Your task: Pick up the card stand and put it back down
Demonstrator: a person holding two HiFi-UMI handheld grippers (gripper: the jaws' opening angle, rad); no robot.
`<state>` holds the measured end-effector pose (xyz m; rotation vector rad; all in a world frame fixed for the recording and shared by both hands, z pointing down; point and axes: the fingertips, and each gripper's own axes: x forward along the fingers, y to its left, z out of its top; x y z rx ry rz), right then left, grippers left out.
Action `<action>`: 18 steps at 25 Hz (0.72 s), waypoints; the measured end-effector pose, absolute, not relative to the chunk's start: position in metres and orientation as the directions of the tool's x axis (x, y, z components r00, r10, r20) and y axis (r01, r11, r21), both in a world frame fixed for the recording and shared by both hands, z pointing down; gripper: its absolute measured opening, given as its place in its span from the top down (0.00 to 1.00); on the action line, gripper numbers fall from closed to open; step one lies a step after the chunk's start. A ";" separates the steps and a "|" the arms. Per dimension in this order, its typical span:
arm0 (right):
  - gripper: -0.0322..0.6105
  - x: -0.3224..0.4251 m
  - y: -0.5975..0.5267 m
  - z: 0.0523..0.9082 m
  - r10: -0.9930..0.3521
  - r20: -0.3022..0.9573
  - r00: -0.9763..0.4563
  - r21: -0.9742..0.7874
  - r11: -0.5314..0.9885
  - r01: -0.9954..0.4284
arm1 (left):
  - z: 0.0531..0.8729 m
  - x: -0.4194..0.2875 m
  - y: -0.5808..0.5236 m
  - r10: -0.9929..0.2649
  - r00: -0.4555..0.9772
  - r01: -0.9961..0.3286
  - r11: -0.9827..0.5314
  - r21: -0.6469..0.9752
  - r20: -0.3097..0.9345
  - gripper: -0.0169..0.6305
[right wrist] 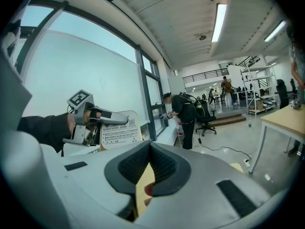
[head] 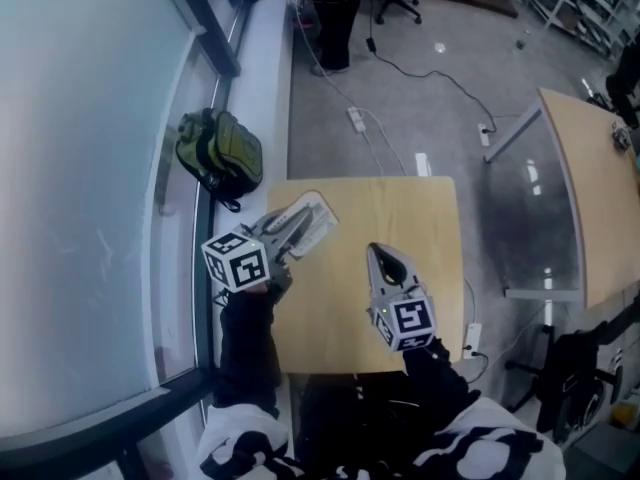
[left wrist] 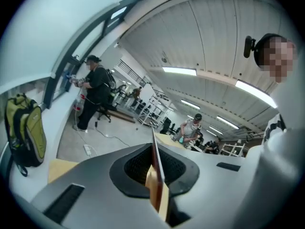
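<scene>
"Since the stand [head: 318, 215] hangs above the table [head: 430, 298], is the pick-up done?" one watcher asks.

"By the look of it, yes," says the other. "The left gripper [head: 293, 230] has its jaws pinched on the stand's edge. From the right gripper view the stand is up against the window [right wrist: 71, 66], clear of the wood. What seems left is the setting down."

"And how does that hand sit?"

"It reaches out from a black sleeve [head: 248, 338] over the table's far left part. The gripper points away from the person and only a little downward. In its own view the stand runs edge-on between the pads."

"The other one?"

"The right gripper [head: 380, 258] floats over the middle of the table, close to level as well. Its jaws are closed together on nothing. It is apart from the stand and appears to have no share in the grip."
</scene>
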<state>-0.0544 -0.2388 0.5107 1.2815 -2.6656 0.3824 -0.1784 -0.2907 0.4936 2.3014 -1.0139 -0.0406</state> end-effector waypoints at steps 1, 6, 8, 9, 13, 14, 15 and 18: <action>0.92 -0.054 -0.236 0.501 -0.740 0.236 -0.630 -0.172 0.606 -0.776 | 0.484 -0.183 -0.285 -0.715 0.668 -0.688 -0.487 0.539 0.207 0.94; 0.92 -0.052 -0.223 0.455 -0.730 0.184 -0.658 -0.204 0.627 -0.752 | 0.448 -0.201 -0.250 -0.861 0.468 -0.818 -0.337 0.465 0.199 0.94; 0.92 -0.050 -0.220 0.442 -0.731 0.170 -0.661 -0.193 0.634 -0.749 | 0.437 -0.204 -0.237 -0.902 0.392 -0.860 -0.290 0.421 0.181 0.94; 0.92 -0.050 -0.218 0.438 -0.731 0.166 -0.662 -0.188 0.635 -0.749 | 0.430 -0.204 -0.230 -0.918 0.361 -0.877 -0.274 0.395 0.162 0.94; 0.92 -0.046 -0.212 0.427 -0.749 0.175 -0.640 -0.178 0.615 -0.768 | 0.405 -0.200 -0.205 -0.962 0.256 -0.938 -0.222 0.267 0.099 0.94; 0.92 -0.046 -0.211 0.426 -0.753 0.179 -0.633 -0.177 0.608 -0.774 | 0.400 -0.199 -0.200 -0.969 0.233 -0.949 -0.207 0.236 0.087 0.94; 0.92 -0.045 -0.210 0.424 -0.756 0.181 -0.629 -0.175 0.604 -0.777 | 0.397 -0.198 -0.196 -0.974 0.211 -0.959 -0.191 0.209 0.077 0.94; 0.92 -0.044 -0.207 0.419 -0.761 0.181 -0.623 -0.163 0.601 -0.782 | 0.394 -0.193 -0.183 -0.988 0.143 -0.981 -0.134 0.137 0.056 0.94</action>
